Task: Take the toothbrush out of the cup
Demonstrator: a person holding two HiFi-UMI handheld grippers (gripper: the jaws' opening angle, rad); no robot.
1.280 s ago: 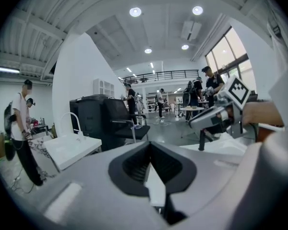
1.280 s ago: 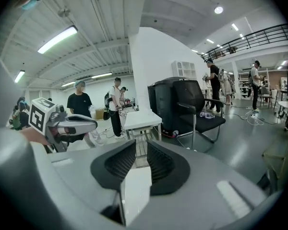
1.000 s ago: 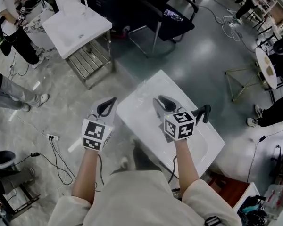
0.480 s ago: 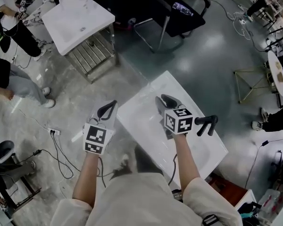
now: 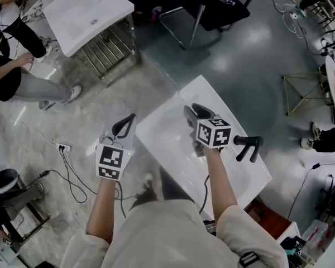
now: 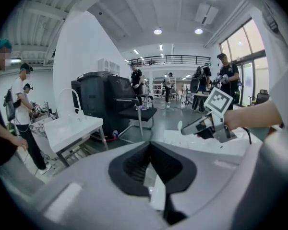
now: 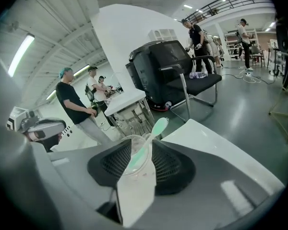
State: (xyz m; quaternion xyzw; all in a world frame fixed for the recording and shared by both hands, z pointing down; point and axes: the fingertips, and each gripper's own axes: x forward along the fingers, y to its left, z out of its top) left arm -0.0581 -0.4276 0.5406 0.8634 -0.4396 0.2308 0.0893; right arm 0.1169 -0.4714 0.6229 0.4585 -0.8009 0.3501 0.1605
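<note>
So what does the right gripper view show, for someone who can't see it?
A clear cup with a mint-green toothbrush leaning in it sits between the two sides of the right claw, which is opening. Behind it are a white sink top, a black chair and people standing in a big bright hall.

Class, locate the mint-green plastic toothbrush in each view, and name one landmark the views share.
Head view: not visible, hidden by the right claw.
Left gripper view: not made out; only the right claw shows, right of centre.
Right gripper view: centre, mint-green plastic toothbrush leaning in the clear plastic cup between the claw's opening jaws.
Shared landmark: the white basin on a metal frame, left in every view.
</note>
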